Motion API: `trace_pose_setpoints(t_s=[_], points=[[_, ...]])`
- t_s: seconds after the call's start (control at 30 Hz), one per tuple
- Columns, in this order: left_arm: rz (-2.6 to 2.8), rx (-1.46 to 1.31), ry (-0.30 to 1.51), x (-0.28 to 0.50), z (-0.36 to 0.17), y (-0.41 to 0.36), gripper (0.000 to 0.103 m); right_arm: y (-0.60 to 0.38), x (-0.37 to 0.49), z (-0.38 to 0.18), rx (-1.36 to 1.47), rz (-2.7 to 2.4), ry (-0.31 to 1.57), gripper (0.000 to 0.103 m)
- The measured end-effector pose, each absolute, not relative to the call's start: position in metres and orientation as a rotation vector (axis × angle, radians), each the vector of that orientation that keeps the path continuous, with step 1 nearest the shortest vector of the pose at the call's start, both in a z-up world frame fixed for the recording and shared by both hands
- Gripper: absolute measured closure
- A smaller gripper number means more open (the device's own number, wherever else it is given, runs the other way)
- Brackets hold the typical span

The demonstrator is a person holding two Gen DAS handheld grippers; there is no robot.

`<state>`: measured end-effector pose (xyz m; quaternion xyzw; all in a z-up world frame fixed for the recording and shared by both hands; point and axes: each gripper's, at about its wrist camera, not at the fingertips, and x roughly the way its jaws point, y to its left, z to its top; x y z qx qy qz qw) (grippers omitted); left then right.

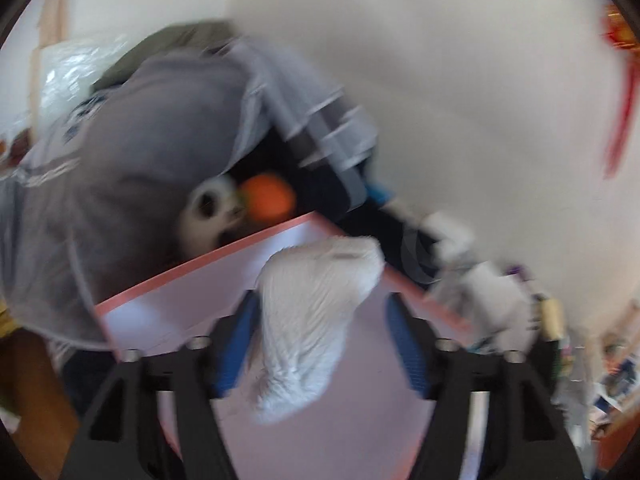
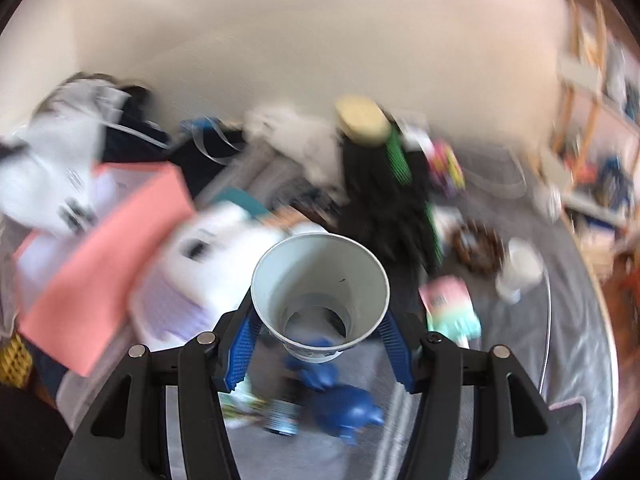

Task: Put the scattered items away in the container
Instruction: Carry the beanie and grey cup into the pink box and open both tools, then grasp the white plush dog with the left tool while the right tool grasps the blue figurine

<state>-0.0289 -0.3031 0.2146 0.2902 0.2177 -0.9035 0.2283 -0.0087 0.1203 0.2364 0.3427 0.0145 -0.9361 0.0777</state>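
No writing reads through the blur. I see the pink box point(image 1: 208, 276) under my left tongs point(image 1: 320, 344), white inside. A white ribbed cloth point(image 1: 312, 320) hangs between their pads over the box; the jaws stand wide, the right pad clear of it. My right tongs point(image 2: 320, 344) clamp a white paper cup point(image 2: 320, 280), mouth toward me, above a blue toy point(image 2: 344, 404).

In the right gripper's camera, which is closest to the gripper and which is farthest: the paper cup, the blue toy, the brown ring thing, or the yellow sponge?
1. Paper cup: between the right gripper's fingers.
2. Blue toy: on the floor just beneath the cup.
3. Brown ring: farther out, to the right.
4. Yellow sponge: farthest, up by the wall.
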Motion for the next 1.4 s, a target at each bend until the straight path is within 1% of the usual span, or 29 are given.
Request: trace_pose_setpoints(t_s=[0.07, 0.13, 0.17, 0.2, 0.3, 0.33, 0.37, 0.4, 0.43, 0.53, 0.63, 0.73, 0.87, 0.93, 0.97, 1.07, 1.1, 1.2, 1.23, 1.27, 1.3, 1.33, 1.37, 1.4], points=[[-2.392, 0.842, 0.648, -0.028, 0.201, -0.333, 0.030, 0.087, 0.006, 0.260, 0.898, -2.758, 0.101, 0.048], [-2.347, 0.793, 0.675, -0.016, 0.202, -0.353, 0.030, 0.043, 0.021, 0.283, 0.779, -2.685, 0.177, 0.048], [-2.334, 0.764, 0.664, -0.011, 0.205, -0.357, 0.025, 0.025, 0.025, 0.291, 0.741, -2.650, 0.195, 0.048], [-2.322, 0.731, 0.641, -0.005, 0.208, -0.362, 0.018, 0.006, 0.027, 0.299, 0.712, -2.609, 0.197, 0.048], [-2.304, 0.669, 0.593, 0.009, 0.213, -0.370, 0.014, -0.051, 0.022, 0.315, 0.679, -2.487, 0.155, 0.047], [-2.301, 0.662, 0.589, 0.011, 0.213, -0.373, 0.014, -0.072, 0.015, 0.316, 0.688, -2.437, 0.144, 0.041], [-2.298, 0.662, 0.589, 0.012, 0.212, -0.373, 0.013, -0.089, 0.008, 0.315, 0.697, -2.398, 0.144, 0.029], [-2.296, 0.666, 0.594, 0.014, 0.212, -0.376, 0.013, -0.102, 0.004, 0.311, 0.697, -2.389, 0.158, 0.002], [-2.295, 0.672, 0.599, 0.014, 0.211, -0.377, 0.013, -0.113, 0.002, 0.306, 0.691, -2.402, 0.181, 0.001], [-2.291, 0.689, 0.609, 0.012, 0.207, -0.384, 0.013, -0.142, -0.001, 0.278, 0.748, -2.430, 0.309, 0.002], [-2.292, 0.715, 0.592, 0.007, 0.205, -0.381, 0.013, -0.158, -0.007, 0.242, 0.901, -2.383, 0.353, 0.008], [-2.311, 0.806, 0.580, -0.007, 0.194, -0.376, 0.011, -0.157, -0.014, 0.207, 1.076, -2.374, 0.333, 0.008], [-2.306, 0.947, 0.518, -0.028, 0.174, -0.365, 0.011, -0.134, -0.031, 0.165, 1.336, -2.387, 0.258, 0.010], [-2.308, 0.986, 0.495, -0.033, 0.168, -0.360, 0.011, -0.109, -0.039, 0.150, 1.411, -2.348, 0.128, 0.007], [-2.310, 0.995, 0.486, -0.034, 0.167, -0.358, 0.011, -0.096, -0.040, 0.148, 1.440, -2.349, 0.080, 0.006], [-2.320, 1.028, 0.469, -0.039, 0.163, -0.354, 0.011, -0.067, -0.037, 0.155, 1.427, -2.461, 0.128, 0.005], [-2.326, 1.046, 0.477, -0.042, 0.161, -0.354, 0.011, -0.059, -0.037, 0.157, 1.425, -2.473, 0.111, 0.005], [-2.332, 1.061, 0.479, -0.044, 0.159, -0.351, 0.011, -0.026, -0.029, 0.170, 1.361, -2.385, -0.090, 0.007], [-2.348, 1.049, 0.483, -0.043, 0.162, -0.348, 0.011, -0.012, -0.021, 0.180, 1.299, -2.382, -0.108, 0.007], [-2.383, 1.024, 0.489, -0.041, 0.169, -0.342, 0.011, 0.005, -0.012, 0.190, 1.236, -2.403, -0.060, 0.008], [-2.417, 1.005, 0.480, -0.039, 0.176, -0.334, 0.011, 0.021, -0.004, 0.197, 1.193, -2.439, 0.035, 0.014], [-2.459, 0.987, 0.452, -0.038, 0.182, -0.323, 0.011, 0.038, 0.001, 0.201, 1.173, -2.474, 0.152, 0.031], [-2.518, 0.972, 0.396, -0.039, 0.191, -0.305, 0.011, 0.054, 0.004, 0.199, 1.175, -2.494, 0.256, 0.038], [-2.587, 0.964, 0.325, -0.040, 0.198, -0.282, 0.011, 0.075, 0.004, 0.194, 1.207, -2.497, 0.329, 0.041]])
